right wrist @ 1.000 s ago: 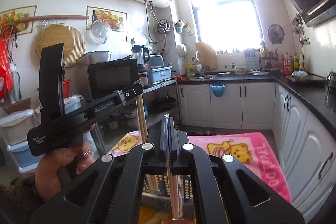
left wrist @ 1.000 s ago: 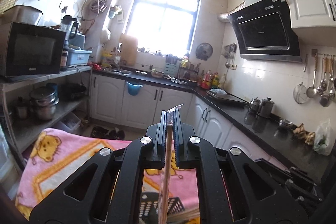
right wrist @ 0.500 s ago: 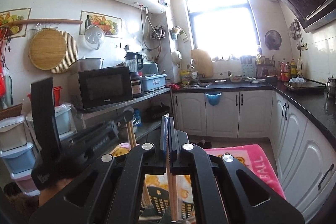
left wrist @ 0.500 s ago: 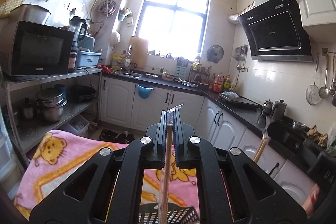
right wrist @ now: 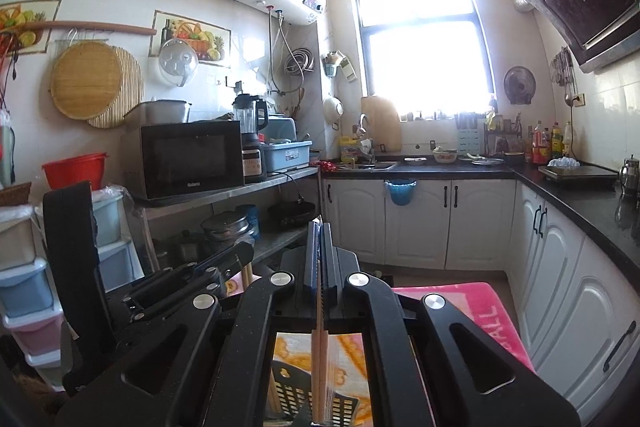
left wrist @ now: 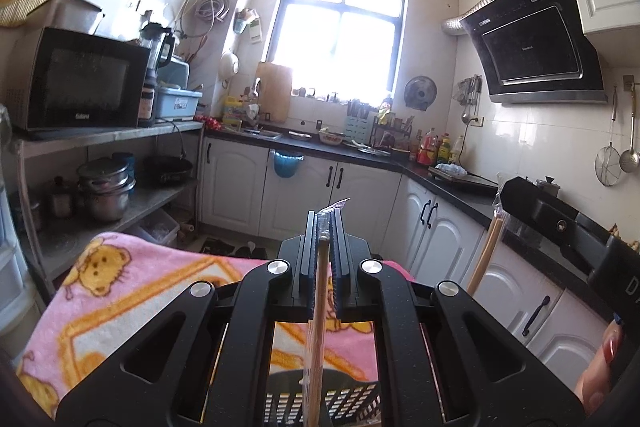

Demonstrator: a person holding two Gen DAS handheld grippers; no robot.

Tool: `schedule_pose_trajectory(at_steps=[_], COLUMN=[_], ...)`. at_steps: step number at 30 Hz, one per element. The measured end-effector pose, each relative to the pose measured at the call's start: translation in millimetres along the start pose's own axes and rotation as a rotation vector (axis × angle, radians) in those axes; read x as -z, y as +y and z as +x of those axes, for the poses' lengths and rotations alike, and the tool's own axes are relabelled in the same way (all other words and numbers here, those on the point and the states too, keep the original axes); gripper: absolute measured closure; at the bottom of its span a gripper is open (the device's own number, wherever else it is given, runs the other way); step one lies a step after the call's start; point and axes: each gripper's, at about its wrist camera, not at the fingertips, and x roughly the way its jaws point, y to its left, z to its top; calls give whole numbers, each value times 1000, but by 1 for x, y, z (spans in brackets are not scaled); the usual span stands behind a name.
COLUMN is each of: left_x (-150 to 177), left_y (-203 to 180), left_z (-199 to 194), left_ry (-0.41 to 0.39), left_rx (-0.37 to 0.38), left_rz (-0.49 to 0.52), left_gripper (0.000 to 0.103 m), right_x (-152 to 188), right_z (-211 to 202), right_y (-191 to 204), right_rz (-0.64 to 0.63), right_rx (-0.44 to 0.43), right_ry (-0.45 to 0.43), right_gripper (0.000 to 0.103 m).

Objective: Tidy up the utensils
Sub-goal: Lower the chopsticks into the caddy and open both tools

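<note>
- Two wrapped chopstick pairs hang upright, one [left wrist: 319, 311] pinched in the left gripper [left wrist: 324, 227], the other [right wrist: 320, 347] in the right gripper [right wrist: 320, 239].
- Both dangle over a black slotted basket [right wrist: 292, 393] at 6 o'clock.
- Under it lies a pink blanket [left wrist: 132, 291].

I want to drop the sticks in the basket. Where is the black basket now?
The black basket is at the bottom centre of both wrist views, on the pink blanket, directly under the left gripper and the right gripper.
</note>
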Motion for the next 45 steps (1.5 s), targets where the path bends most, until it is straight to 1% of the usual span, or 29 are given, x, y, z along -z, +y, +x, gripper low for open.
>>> schedule_pose_trajectory(at_steps=[3, 6, 14, 19, 23, 26, 31, 33, 35, 39, 41, 43, 45], left_x=[9, 18, 43, 54, 59, 63, 67, 66, 65, 63, 63, 63, 64], left_y=[4, 4, 4, -4, -6, -6, -2, 0, 2, 3, 5, 7, 9], left_z=[1, 2, 2, 1, 1, 0, -3, -5, -8, -12, -15, -17, -18], left_ry=[11, 22, 53, 71, 119, 152, 194, 207, 215, 233, 243, 262, 279], left_rx=[5, 6, 15, 17, 26, 31, 23, 22, 20, 13, 7, 12, 15], left_rz=[-13, -3, 10, 51, 57, 63, 67, 58, 56, 64, 71, 70, 72], left_gripper=[100, 100, 100, 100, 99, 99, 99, 99, 99, 99, 98, 91, 88], right_x=[10, 20, 50, 65, 75, 82, 88, 90, 91, 92, 92, 90, 90], right_z=[4, 7, 7, -1, -6, -10, -12, -14, -16, -22, -26, -27, -29], right_y=[-1, -4, -19, -25, -29, -29, -24, -21, -19, -21, -21, -21, -22], right_rz=[-22, -14, 66, 106, 134, 147, 118, 94, 87, 98, 91, 82, 79], right_rx=[9, 18, 46, 56, 64, 60, 52, 53, 48, 36, 32, 31, 28], right_ry=[9, 30, 111, 156, 200, 217, 252, 260, 267, 271, 269, 273, 276], right_gripper=[101, 101, 101, 101, 101, 101, 101, 98, 92, 89, 86, 83, 82])
